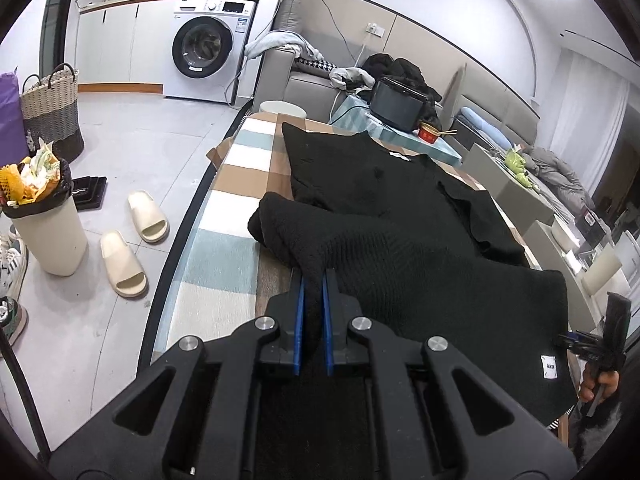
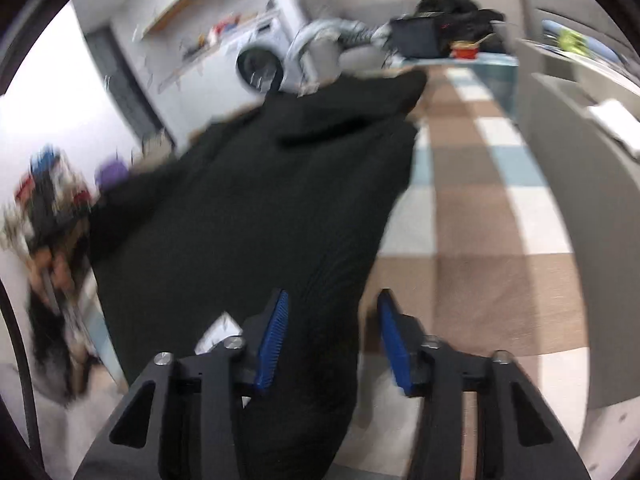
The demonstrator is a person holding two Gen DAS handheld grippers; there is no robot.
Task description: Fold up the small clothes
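A black knit sweater [image 1: 400,216] lies spread on the checked tablecloth [image 1: 236,168], one sleeve bunched at the left. My left gripper [image 1: 313,280] is shut on a fold of the sweater near its lower left part. In the blurred right wrist view the sweater [image 2: 248,208] fills the middle and drapes down between the blue pads [image 2: 274,332]. My right gripper [image 2: 332,320] is open, with the cloth's edge in the gap between its fingers. It also shows at the far right edge of the left wrist view [image 1: 600,344], by the sweater's labelled corner.
The table's left edge [image 1: 188,224] drops to a tiled floor with two slippers [image 1: 136,240], a full waste bin [image 1: 44,224] and a woven basket [image 1: 52,112]. A black box [image 1: 396,104] and a red bowl [image 1: 430,134] stand behind the table. A washing machine [image 1: 208,52] stands at the back.
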